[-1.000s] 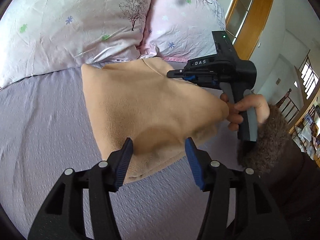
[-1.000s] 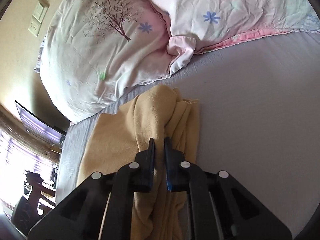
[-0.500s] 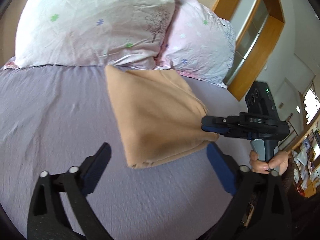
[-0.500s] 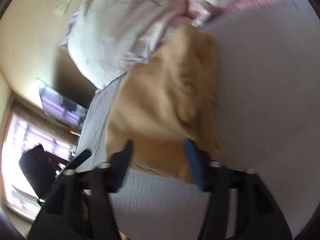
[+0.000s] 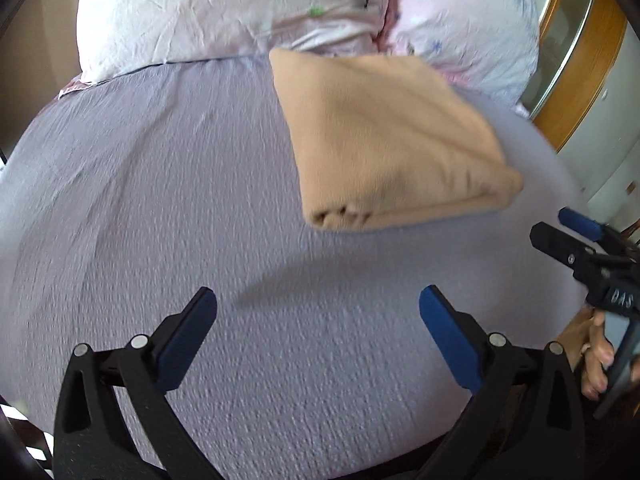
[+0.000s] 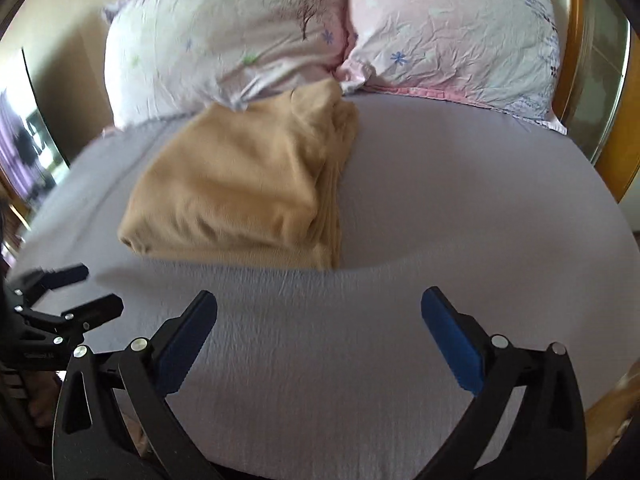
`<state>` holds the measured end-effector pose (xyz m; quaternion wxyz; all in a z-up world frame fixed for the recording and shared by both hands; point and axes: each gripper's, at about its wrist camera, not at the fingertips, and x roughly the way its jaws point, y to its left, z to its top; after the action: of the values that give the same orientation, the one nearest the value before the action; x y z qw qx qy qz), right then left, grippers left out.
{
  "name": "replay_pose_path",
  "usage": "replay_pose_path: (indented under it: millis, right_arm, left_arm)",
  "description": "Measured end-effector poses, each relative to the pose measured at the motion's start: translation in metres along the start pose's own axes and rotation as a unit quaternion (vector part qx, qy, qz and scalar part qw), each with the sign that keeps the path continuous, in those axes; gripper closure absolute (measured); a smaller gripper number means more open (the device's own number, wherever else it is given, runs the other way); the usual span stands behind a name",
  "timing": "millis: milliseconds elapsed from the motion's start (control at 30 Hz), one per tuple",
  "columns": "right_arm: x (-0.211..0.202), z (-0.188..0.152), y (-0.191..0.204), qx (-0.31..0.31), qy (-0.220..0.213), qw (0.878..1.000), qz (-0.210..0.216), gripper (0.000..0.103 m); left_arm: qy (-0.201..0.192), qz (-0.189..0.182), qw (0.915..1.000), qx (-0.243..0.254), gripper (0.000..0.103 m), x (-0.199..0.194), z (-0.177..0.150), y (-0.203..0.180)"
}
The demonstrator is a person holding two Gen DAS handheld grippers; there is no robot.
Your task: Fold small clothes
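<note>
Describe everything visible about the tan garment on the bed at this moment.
The tan, soft fleece-like garment lies folded into a thick, roughly rectangular bundle on the lavender textured bedsheet. Stacked layers show along its near edge; the right wrist view shows its top rumpled and its right side uneven. Its far end touches the white floral pillows. Neither the left gripper nor the right gripper touches it; both are open and short of it.

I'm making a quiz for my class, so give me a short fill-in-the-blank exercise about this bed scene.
1. The folded garment is ____ in colour.
2. The number of pillows at the head of the bed is ____.
3. The left gripper and the right gripper both have their jaws ____.
4. The garment lies on a ____ bedsheet.

Missing words: tan; two; open; purple
</note>
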<state>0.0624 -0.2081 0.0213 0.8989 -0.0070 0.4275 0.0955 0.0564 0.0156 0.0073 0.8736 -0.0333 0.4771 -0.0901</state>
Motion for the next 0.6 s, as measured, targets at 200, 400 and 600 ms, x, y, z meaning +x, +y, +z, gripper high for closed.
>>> replay_pose_path:
  millis: [200, 400, 600]
  right_arm:
    - [0.029, -0.006, 0.011, -0.004, 0.032, 0.999, -0.013, 0.001]
    - [0.037, -0.009, 0.018, -0.009, 0.043, 0.999, -0.030, 0.001]
    - [0.040, -0.012, 0.020, -0.006, 0.049, 0.998, -0.031, 0.001]
  left_arm:
    - [0.008, 0.050, 0.9987, 0.008, 0.002, 0.007, -0.003, -0.006]
    - [0.015, 0.082, 0.9965, 0.011, 0.002, 0.012, 0.001, -0.009]
    - [0.017, 0.088, 0.9960, 0.003, 0.002, 0.014, 0.004, -0.009]
